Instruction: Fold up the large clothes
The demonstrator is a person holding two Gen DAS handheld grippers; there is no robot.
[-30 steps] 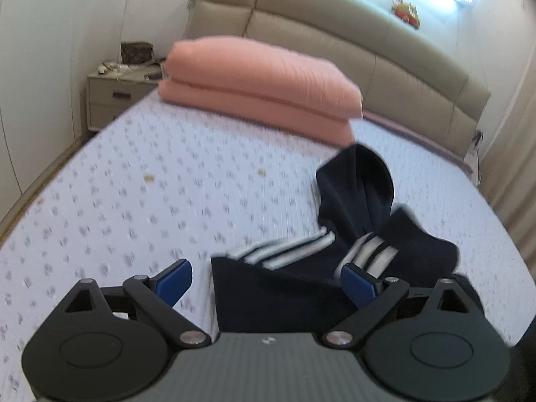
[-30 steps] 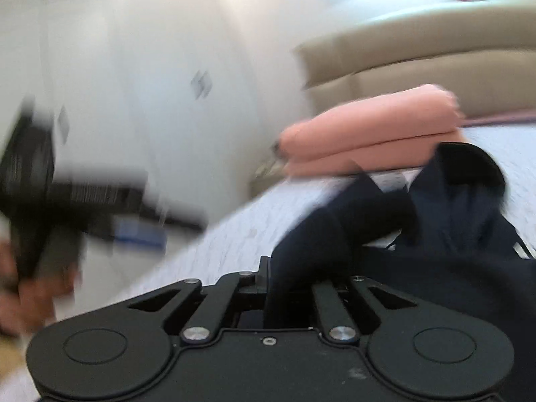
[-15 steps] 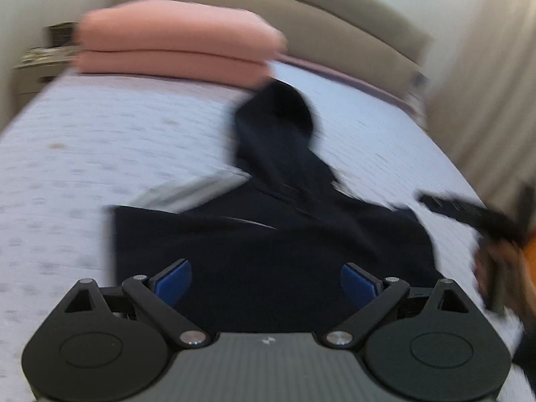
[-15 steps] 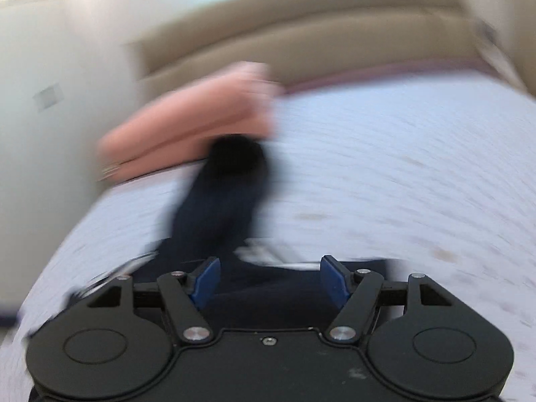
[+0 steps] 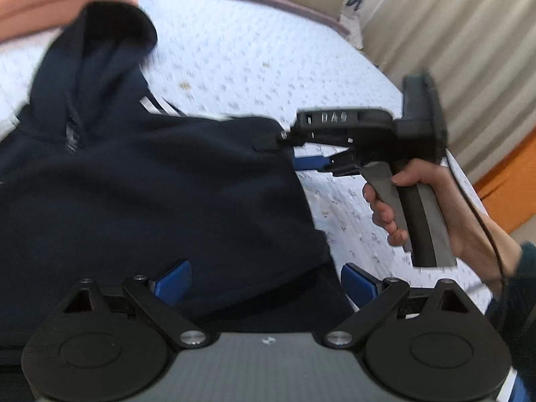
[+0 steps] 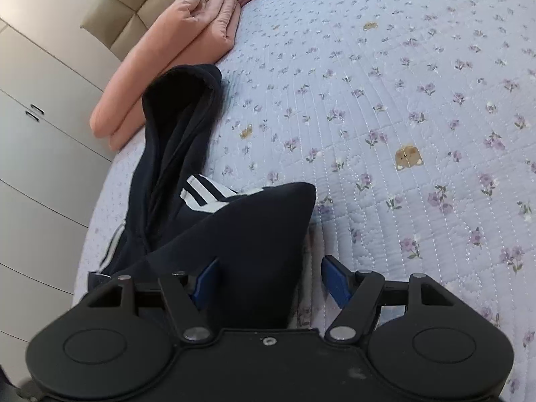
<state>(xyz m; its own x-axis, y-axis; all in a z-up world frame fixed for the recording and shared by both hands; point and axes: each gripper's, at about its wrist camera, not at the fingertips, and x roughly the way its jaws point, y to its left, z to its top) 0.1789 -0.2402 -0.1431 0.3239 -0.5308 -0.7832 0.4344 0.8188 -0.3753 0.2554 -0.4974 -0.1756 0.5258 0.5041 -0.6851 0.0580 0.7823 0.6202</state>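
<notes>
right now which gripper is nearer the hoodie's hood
Right. The right gripper is at the shoulder corner nearest the hood; the left gripper is at the hoodie's bottom hem.

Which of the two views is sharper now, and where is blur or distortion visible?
Right wrist view: sharp, the quilt flowers crisp, though fisheye curves the bed. Left wrist view: softer, motion blur smears the navy hoodie and the hand holding the right tongs; curtain bright, washed out.
</notes>
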